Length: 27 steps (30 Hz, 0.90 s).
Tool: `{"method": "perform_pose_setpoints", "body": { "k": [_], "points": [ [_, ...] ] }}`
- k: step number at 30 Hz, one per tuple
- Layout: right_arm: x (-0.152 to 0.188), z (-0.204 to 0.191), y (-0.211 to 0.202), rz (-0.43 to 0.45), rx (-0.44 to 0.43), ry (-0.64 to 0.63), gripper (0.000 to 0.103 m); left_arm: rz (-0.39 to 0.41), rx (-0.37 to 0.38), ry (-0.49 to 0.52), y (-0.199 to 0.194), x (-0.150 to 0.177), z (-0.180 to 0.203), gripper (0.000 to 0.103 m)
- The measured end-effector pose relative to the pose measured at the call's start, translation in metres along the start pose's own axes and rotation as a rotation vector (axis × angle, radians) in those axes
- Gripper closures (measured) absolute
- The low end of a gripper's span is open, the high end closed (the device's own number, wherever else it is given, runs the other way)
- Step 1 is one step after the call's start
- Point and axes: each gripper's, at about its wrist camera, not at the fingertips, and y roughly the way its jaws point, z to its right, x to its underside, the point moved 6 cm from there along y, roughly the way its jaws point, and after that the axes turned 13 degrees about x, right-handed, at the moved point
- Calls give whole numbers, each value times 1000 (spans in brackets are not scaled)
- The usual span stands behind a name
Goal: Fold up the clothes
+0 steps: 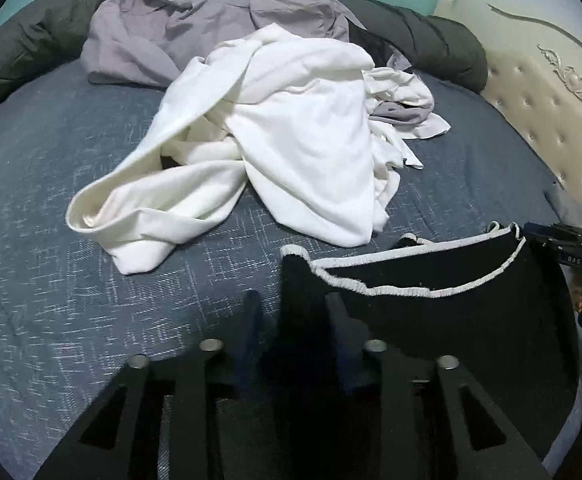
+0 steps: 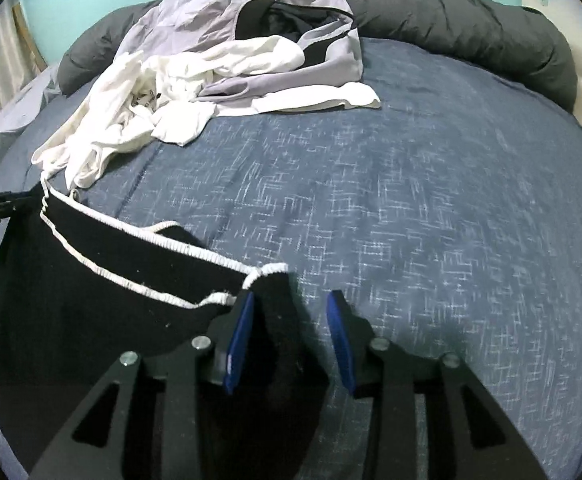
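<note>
We see a bed (image 2: 431, 184) covered by a blue-grey spread with a pale crosshatch weave, filling most of both views. Along its far edge lies a long dark grey bolster (image 2: 471, 20), and a cream tufted headboard (image 1: 543, 120) stands at the right side in the left wrist view.

Toward the far half of the bed we see a heap of unfolded clothes: a lilac-grey garment (image 1: 179, 24) at the back, touching the bolster, and a large white garment (image 1: 291, 128) crumpled in front of it, one sleeve-like end trailing toward the near left.

Nearest to us, at the bed's front edge, lies the black garment (image 1: 431, 312) with a white ribbed trim along its opening. It is spread between the two claws, with its trimmed edge running from one to the other.

Our left claw (image 1: 291, 312) has its pads apart, with a corner of the black garment standing between them; we see a gap on the left pad's side, so the cloth is not pinched. Our right claw (image 2: 291, 312) is likewise apart, its blue pads (image 2: 239, 340) clearly separated; the garment's other corner lies between them, beside the left pad, and is not clamped.
</note>
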Motion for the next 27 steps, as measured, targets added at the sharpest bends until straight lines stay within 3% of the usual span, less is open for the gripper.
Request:
{"method": "perform_pose_setpoints", "body": {
  "k": [5,8,11,16,19,27],
  "points": [
    [3,-1,-5,6,-74,8,65,-2,1,12,0,0,2,88],
    [4,-5,-5,1,-32,-39,65,0,5,6,-1,1,2,94],
    [1,-2,-7,10,-11,-25,96,20,8,-7,-7,0,2,96],
    [-10,32,-28,103,-53,192,98,100,20,-90,-32,-5,-16,97],
    [-15,49,-27,98,-66,289,98,145,52,-155,-41,-10,-28,97],
    [-8,43,15,-44,-23,292,98,60,51,-214,-10,-3,-42,96]
  ]
}}
